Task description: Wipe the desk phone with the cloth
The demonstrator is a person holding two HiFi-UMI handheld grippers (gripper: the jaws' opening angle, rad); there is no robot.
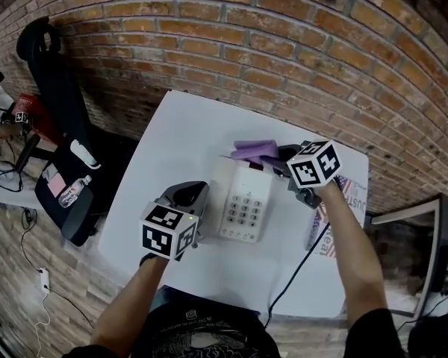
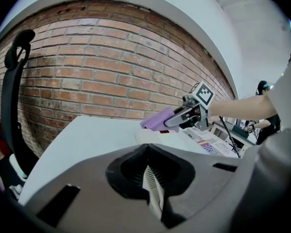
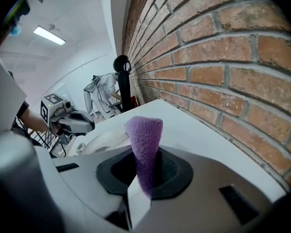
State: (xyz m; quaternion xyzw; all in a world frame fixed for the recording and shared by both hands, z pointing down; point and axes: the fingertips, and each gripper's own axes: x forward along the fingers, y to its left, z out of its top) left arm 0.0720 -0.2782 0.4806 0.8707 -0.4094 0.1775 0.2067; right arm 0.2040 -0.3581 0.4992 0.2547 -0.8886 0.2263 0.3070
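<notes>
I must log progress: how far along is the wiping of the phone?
Done: right gripper is shut on the cloth. In hand: cloth lies at the phone's far edge, left gripper shut beside the phone. Left: the wiping itself, as far as shown.

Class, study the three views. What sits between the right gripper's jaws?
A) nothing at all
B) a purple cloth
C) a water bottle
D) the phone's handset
B: the right gripper view shows the right gripper with its jaws closed on the purple cloth, and the head view shows that cloth at the far end of the desk phone.
</notes>
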